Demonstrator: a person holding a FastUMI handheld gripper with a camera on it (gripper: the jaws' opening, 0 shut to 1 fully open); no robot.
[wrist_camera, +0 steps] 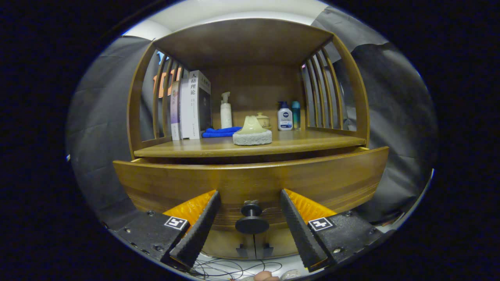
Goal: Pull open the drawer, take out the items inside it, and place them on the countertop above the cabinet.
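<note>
A wooden cabinet fills the scene, with its drawer front (250, 181) just ahead of my fingers. A round dark knob (252, 218) sticks out of the drawer front and sits between my two fingers, touching neither. My gripper (250, 195) is open, one finger on each side of the knob. The drawer front stands slightly forward of the countertop (304, 142) above it, with a thin gap showing; the inside is hidden. On the countertop, near its front, rests a grey-and-green scrubbing sponge (252, 132).
On the countertop at the back stand books (193, 105) to the left, a blue cloth (220, 132), a white pump bottle (225, 111), a small lidded jar (262, 119), a lotion bottle (284, 116) and a teal bottle (296, 114). Slatted side rails and a roof board enclose it.
</note>
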